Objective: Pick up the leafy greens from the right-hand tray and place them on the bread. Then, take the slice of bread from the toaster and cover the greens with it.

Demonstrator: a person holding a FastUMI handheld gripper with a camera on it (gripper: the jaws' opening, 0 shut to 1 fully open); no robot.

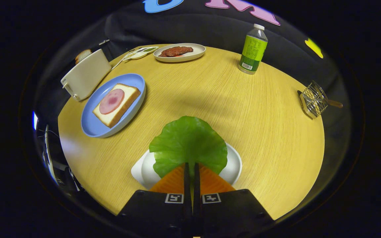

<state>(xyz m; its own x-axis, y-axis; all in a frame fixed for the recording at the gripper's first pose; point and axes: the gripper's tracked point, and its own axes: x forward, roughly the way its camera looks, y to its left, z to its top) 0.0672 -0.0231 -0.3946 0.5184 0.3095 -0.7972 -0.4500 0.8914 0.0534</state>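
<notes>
A round green leaf [188, 140] fans out ahead of my fingers, its stem edge pinched between them, over a white tray [233, 167]. My gripper [192, 165] is shut on the leaf. Ahead to the left, a blue plate [91, 127] holds a bread slice [121, 105] topped with a pink ham round [111, 100]. Beyond the plate stands a white toaster [86, 74] with a bread slice [82, 55] poking out of its top.
At the table's far side sit a white plate with a brown meat patty [177, 51] and a small tray with utensils [140, 53]. A green-labelled bottle [253, 49] stands far right. A wire rack [314, 99] lies at the right edge. The round wooden table [243, 109] has open room in the middle.
</notes>
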